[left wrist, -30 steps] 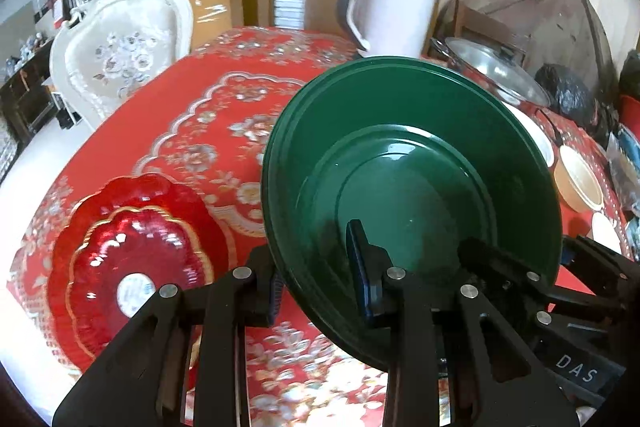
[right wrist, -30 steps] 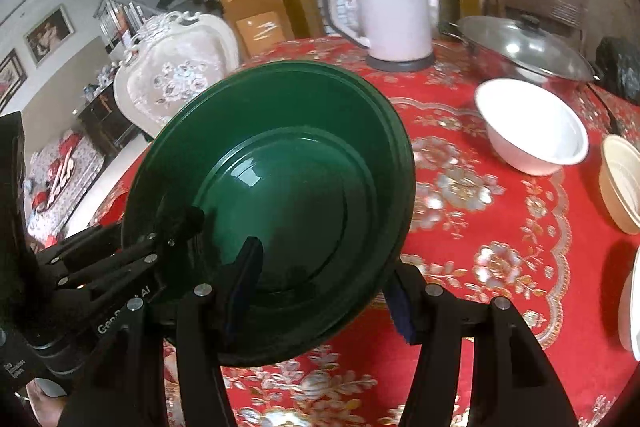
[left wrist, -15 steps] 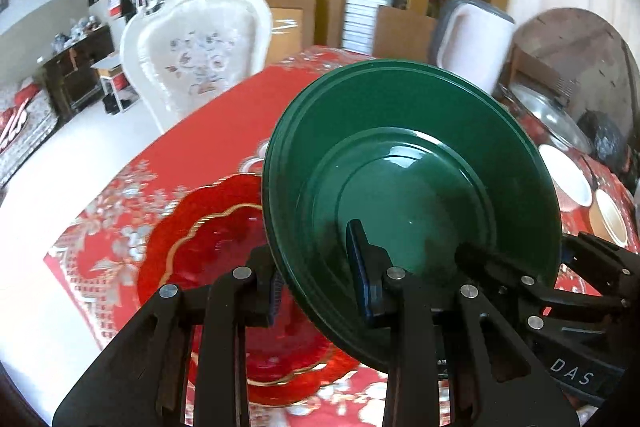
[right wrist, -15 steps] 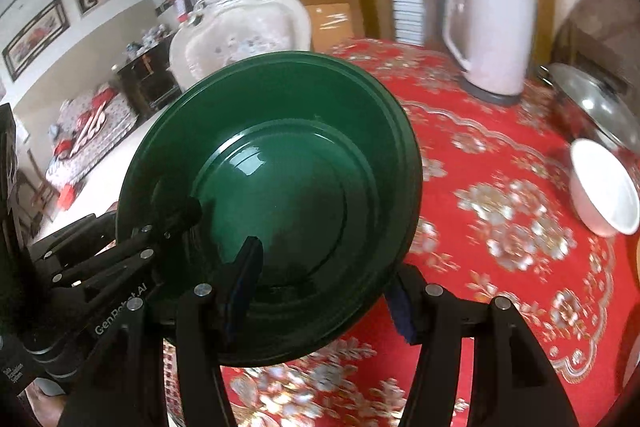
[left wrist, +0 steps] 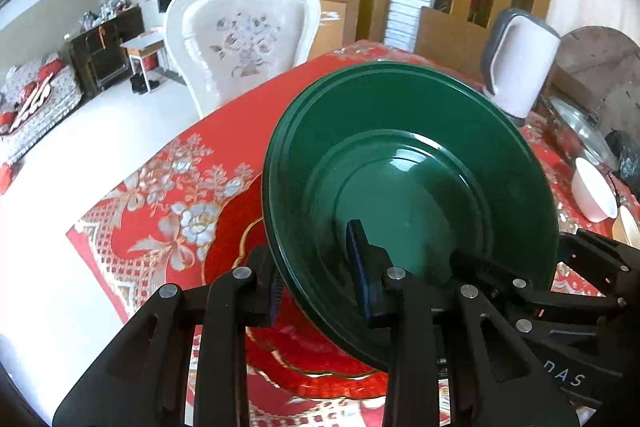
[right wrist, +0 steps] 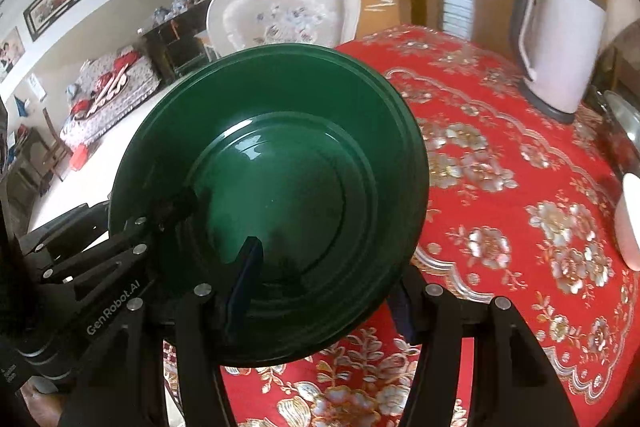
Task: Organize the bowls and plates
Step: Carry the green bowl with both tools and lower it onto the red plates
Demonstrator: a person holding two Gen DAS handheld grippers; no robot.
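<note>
A deep green plate (left wrist: 408, 163), seemingly stacked on a second one, hangs tilted above the red tablecloth. My left gripper (left wrist: 316, 275) is shut on its near-left rim, one finger inside and one outside. My right gripper (right wrist: 324, 283) is shut on the near-right rim of the green plate (right wrist: 280, 167), its jaws wider, with one pad in the well and the other under the plate. Each gripper shows in the other's view: the right gripper (left wrist: 520, 291), the left gripper (right wrist: 132, 243). A red scalloped plate (left wrist: 304, 359) with a gold edge lies on the table, mostly hidden under the green one.
A white kettle (right wrist: 560, 47) stands at the far right of the table. A white bowl (left wrist: 592, 195) and a pot with a glass lid (left wrist: 576, 123) sit beyond it. A white carved chair (left wrist: 244, 39) stands behind the table's left edge (left wrist: 132, 163).
Both grippers have carried the green plate leftward across the table. The red plate, earlier off to the left, now lies under it. Kettle and bowls have slid to the right.
</note>
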